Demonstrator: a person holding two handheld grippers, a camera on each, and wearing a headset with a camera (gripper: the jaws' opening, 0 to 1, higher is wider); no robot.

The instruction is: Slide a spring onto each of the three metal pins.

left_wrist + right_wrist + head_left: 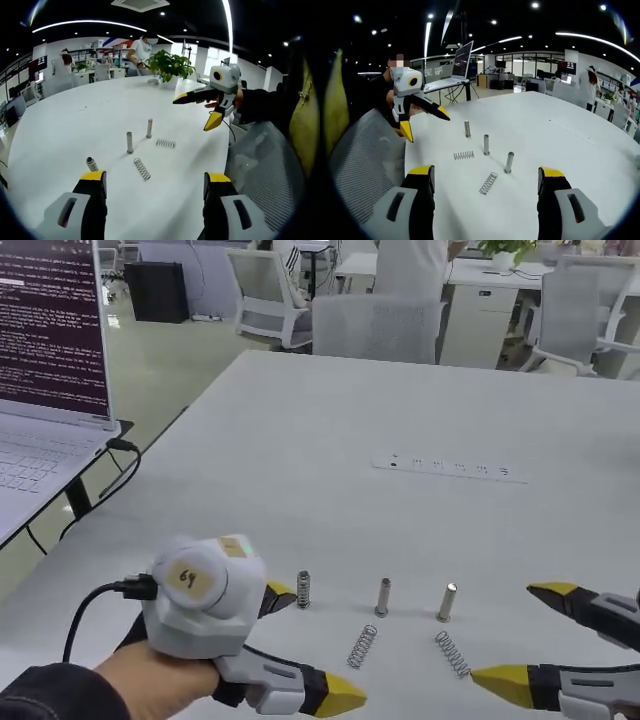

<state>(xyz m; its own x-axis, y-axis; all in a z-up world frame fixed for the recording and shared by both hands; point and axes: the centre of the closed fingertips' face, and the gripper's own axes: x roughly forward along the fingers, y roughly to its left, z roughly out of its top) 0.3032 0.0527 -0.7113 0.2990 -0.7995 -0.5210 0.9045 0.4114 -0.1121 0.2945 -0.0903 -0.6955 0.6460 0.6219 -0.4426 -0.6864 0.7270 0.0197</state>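
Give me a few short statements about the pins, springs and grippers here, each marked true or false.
1. One spring is already fitted and stands upright. True.
2. Three springs lie loose. False: two loose springs lie flat.
3. The left gripper and the right gripper are both open. True.
4. The right gripper grips a pin. False: it holds nothing; both bare pins stand free.

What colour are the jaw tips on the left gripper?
Yellow. The left gripper shows it best in the head view.
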